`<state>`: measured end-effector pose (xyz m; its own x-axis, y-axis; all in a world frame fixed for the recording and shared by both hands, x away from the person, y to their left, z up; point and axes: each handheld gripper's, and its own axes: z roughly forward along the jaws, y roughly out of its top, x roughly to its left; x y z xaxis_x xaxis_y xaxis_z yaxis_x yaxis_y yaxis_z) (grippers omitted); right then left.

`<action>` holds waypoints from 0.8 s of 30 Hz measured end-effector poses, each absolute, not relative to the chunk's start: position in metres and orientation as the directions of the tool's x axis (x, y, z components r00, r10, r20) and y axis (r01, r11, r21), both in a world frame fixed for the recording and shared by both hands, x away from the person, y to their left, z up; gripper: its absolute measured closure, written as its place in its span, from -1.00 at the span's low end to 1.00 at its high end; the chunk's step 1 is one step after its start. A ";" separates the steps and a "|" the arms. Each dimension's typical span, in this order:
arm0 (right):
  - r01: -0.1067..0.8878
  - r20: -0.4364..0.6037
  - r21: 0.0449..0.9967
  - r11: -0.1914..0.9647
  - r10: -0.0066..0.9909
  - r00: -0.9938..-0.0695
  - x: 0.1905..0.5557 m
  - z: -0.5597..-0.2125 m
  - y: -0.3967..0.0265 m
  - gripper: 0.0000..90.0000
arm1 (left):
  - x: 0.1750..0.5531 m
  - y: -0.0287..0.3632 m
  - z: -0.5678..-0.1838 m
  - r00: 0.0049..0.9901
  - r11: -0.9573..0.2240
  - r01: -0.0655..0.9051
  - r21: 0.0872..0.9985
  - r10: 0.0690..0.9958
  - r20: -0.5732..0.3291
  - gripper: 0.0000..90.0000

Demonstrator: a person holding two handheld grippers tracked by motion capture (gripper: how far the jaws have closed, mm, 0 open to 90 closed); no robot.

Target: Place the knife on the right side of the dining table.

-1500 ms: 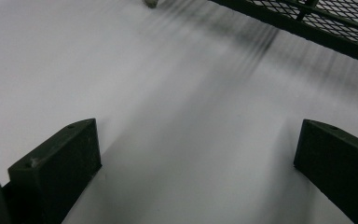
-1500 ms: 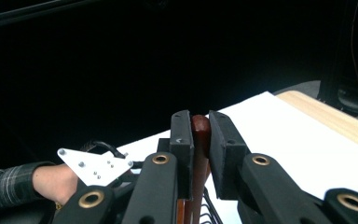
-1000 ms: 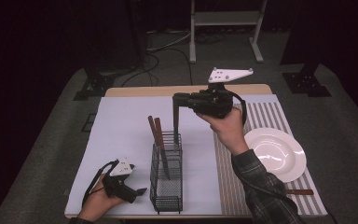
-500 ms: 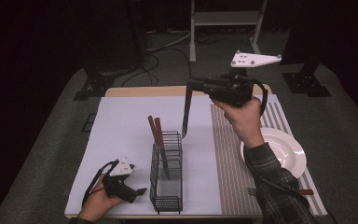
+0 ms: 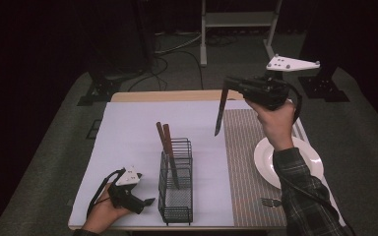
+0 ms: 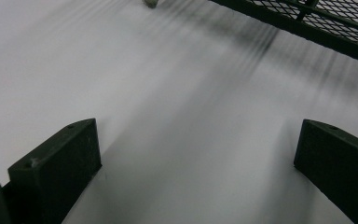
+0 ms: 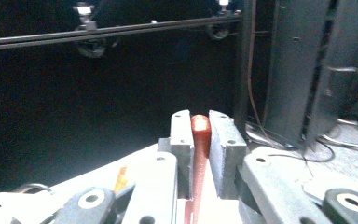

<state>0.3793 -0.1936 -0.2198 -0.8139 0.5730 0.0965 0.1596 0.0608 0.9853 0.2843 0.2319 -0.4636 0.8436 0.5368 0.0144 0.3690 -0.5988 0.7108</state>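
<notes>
Two surfaces are framing the work — the white table cover [image 5: 128,137] and the striped placemat [image 5: 246,162] to its right, bearing a plate [image 5: 268,164] and a fork [image 5: 270,201]. The right gripper [image 5: 229,84] is holding a knife [image 5: 220,110] clamped by its brown handle [image 7: 200,133], blade hanging down above the mat's left edge, clear of the wire caddy [image 5: 176,189]. Carrying it well is probably meaning keeping the blade vertical until it is low, then laying it beside the plate, away from the rim. Open room is lying between caddy and plate. Two brown-handled utensils [image 5: 164,140] are standing in the caddy. The left gripper [image 5: 145,202] is resting near the front edge — jaws wide apart, holding nothing.
</notes>
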 end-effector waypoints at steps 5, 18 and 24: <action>0.176 0.103 0.983 0.059 0.613 -0.783 0.389 -0.231 -0.206 0.79 | 0.284 0.232 -0.464 0.844 -0.599 0.367 0.711 0.536 0.016 -1.00; 0.224 0.136 0.974 0.027 0.723 -0.677 0.423 -0.274 -0.238 0.79 | 0.284 0.232 -0.464 0.844 -0.600 0.365 0.712 0.535 0.018 -1.00; 0.252 0.150 0.968 0.017 0.764 -0.628 0.436 -0.296 -0.248 0.78 | 0.285 0.232 -0.464 0.845 -0.601 0.365 0.711 0.535 0.019 -1.00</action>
<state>0.4358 -0.2477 -0.2960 -0.6279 0.7637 0.1499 0.2522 0.0174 0.9675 0.2845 0.2321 -0.4637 0.8446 0.5351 0.0186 0.3650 -0.6008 0.7112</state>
